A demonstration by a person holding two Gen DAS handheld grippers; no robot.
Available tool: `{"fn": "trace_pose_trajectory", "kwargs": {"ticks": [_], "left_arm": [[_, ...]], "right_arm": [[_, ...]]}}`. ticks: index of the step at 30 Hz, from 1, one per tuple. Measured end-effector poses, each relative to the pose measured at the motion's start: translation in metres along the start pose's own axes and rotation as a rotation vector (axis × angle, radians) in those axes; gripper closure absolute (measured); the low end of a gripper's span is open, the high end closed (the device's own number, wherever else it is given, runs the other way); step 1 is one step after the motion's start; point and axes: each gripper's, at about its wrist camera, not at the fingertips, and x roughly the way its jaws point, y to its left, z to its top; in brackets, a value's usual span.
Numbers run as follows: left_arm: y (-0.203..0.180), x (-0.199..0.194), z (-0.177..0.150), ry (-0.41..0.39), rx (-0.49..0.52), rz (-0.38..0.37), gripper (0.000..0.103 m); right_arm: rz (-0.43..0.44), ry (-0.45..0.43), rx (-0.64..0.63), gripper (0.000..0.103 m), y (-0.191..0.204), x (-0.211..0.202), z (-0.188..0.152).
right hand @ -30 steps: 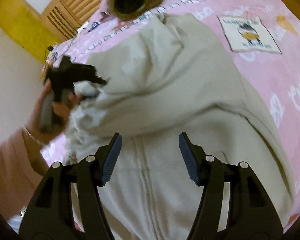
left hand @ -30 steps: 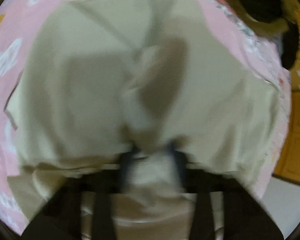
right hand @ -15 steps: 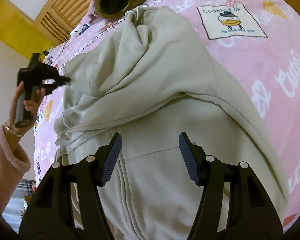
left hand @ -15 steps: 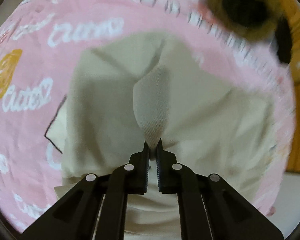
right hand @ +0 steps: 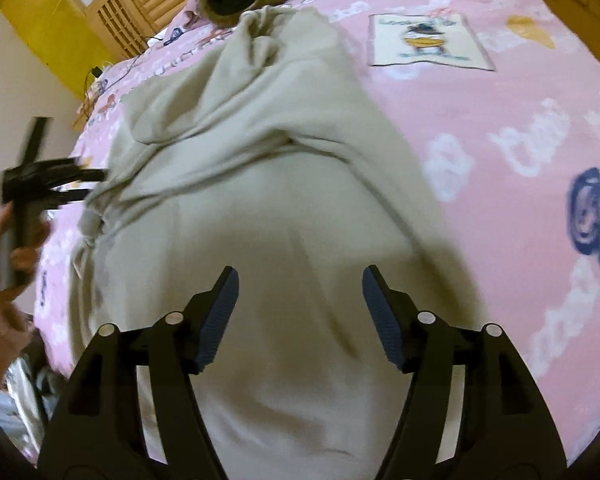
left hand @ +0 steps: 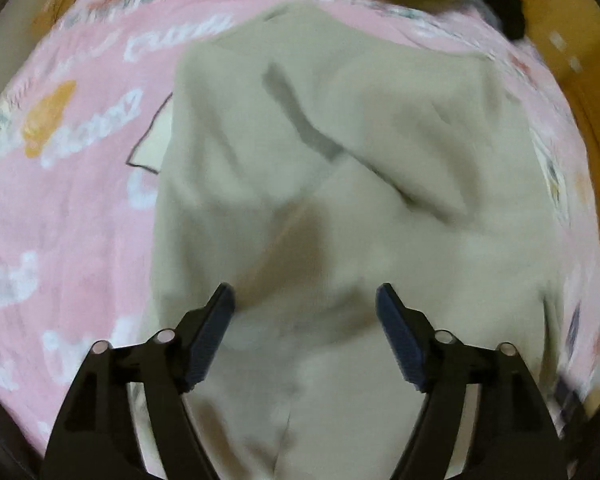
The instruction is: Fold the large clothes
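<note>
One beige hoodie [left hand: 340,200] is spread on one pink bedsheet [left hand: 60,208].
Two grippers, left gripper [left hand: 305,300] and right gripper [right hand: 300,284], are held over the hoodie, jaws apart, gripping nothing.

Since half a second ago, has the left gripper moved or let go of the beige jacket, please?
Yes. The left gripper has opened and released the beige jacket; in the right wrist view it has dropped lower against the wooden headboard, beside the jacket's edge.
</note>
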Motion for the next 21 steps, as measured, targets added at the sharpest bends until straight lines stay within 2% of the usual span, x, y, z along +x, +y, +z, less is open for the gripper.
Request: {"fn": "trace_pose_trajectory", "kwargs": {"ticks": [2, 5, 9, 11, 15, 18, 21], "left_arm": [[-0.012, -0.036, -0.034, -0.073, 0.086, 0.03, 0.009], [-0.017, -0.064, -0.074, -0.083, 0.138, 0.059, 0.008], [0.014, -0.076, -0.127, -0.008, 0.116, 0.094, 0.008], [0.04, -0.066, -0.157, 0.063, 0.062, 0.11, 0.008], [0.069, -0.044, -0.202, 0.129, -0.004, 0.172, 0.008], [0.088, -0.035, -0.228, 0.174, -0.069, 0.114, 0.008], [0.097, -0.026, -0.247, 0.22, -0.11, 0.001, 0.008]], "right_arm": [[-0.02, 0.004, -0.011, 0.037, -0.019, -0.01, -0.01], [-0.027, 0.02, 0.005, 0.034, -0.047, -0.025, -0.026], [0.003, 0.035, 0.057, 0.028, -0.072, -0.043, -0.046], [0.015, 0.051, 0.077, 0.027, -0.082, -0.049, -0.057], [0.032, 0.067, 0.102, 0.027, -0.092, -0.056, -0.073], [0.049, 0.092, 0.095, 0.027, -0.096, -0.059, -0.083], [0.056, 0.112, 0.115, 0.027, -0.107, -0.061, -0.09]]}}
